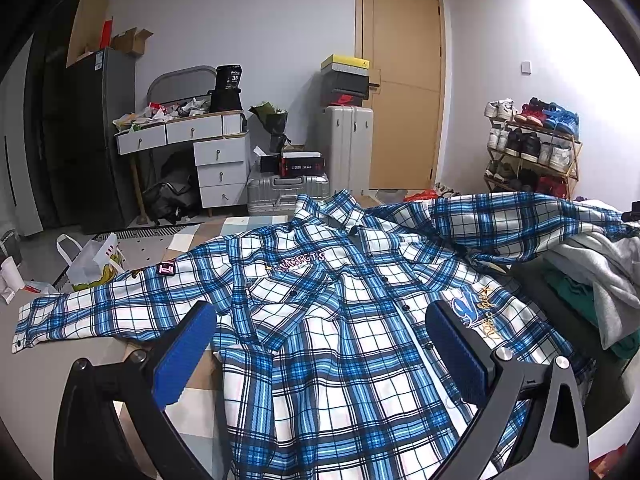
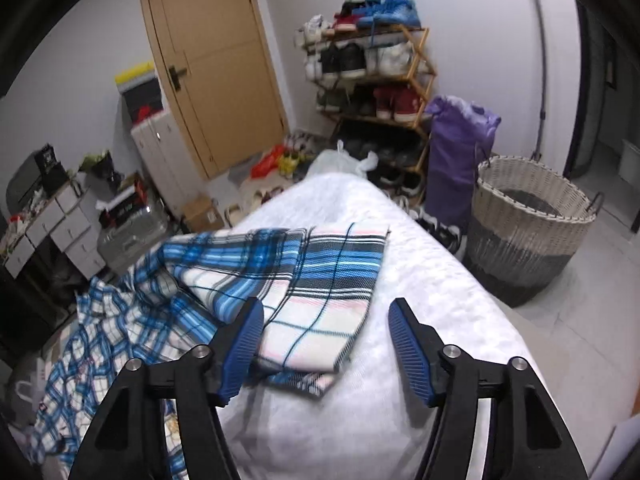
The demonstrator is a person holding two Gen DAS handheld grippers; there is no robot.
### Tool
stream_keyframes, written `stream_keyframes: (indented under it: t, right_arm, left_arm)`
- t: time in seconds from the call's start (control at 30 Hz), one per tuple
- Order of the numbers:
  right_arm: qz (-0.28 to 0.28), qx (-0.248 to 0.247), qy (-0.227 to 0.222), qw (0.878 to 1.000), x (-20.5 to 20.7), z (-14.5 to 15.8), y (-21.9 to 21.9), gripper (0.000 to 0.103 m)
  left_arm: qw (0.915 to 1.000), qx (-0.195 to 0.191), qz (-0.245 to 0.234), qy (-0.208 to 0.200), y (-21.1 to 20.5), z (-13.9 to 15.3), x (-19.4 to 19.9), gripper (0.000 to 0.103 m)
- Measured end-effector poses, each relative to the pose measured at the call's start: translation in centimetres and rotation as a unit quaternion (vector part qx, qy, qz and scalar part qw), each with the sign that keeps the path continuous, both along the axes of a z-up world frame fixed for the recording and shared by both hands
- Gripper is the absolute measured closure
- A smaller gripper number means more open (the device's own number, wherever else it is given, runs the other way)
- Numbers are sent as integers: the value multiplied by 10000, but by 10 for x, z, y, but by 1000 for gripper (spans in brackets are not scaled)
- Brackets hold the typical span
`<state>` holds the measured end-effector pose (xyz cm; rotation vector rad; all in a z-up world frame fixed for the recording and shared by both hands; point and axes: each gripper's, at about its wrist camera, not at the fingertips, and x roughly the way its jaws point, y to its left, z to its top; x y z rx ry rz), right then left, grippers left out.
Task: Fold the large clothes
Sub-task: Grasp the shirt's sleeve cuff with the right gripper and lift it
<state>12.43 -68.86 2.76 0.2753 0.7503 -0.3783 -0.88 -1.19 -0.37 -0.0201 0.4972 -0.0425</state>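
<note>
L gripper is seen spread wide, nothing held; both blue pads are set above the shirt, whether touching can't be told. The shirt is laid front-up and buttoned, w/ collar away from the gripper, over a checked surface. One pad is seen over the shirt's edge by the near sleeve, the other beside the chest embroidery, just past the button placket. The near sleeve is stretched out flat to the side; the other sleeve is draped up onto a pile of grey and green clothes beside the shirt. Beyond the shirt's collar a silver suitcase, a drawer desk and a wooden door are seen; a shoe rack is placed beside the door.

R gripper is likewise held wide apart, empty. Between its pads the shirt's sleeve end is lying on a white quilted surface, cuff nearest the gripper; one pad appears to be touching the sleeve's edge, the other is clear of it. The rest of the shirt is bunched beyond and beside that pad, a bit blurred. A wicker basket is stood on the floor beside the white surface, w/ a purple bag and the shoe rack behind it.
</note>
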Motion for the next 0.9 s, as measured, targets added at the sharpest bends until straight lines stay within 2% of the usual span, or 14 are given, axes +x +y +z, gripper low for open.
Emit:
stream_keyframes:
  t: [0.03,0.1,0.17,0.37,0.5,0.57,0.7,0.9]
  right_arm:
    - [6,-161,40,9999,2,2,2,66]
    - [73,-218,93,9997,7,8,6,95]
    - [200,-153,-42,9997,10,16,6,97]
    - [194,-714,-260,9969,38,54,22,100]
    - [120,-901,-403,9950,65,87,35,100]
    - [43,-1209,-454,9916,77,104,46,101]
    - [-250,-1497,-545,9869,94,129,53,101]
    - [-649,-2006,-622,9755,109,157,60,101]
  left_arm:
    - [10000,11,2,13,0,0,0,1]
    - [10000,53,8,38,0,-1,1,1]
    - [9999,85,20,54,0,-2,0,1]
    - [9999,118,65,78,3,-3,1,1]
    - [9995,272,165,29,5,-4,4,1]
    - [9992,309,252,46,10,-6,6,1]
    - [9991,238,353,68,22,-6,5,1]
    - [9980,333,542,-34,39,-5,2,1]
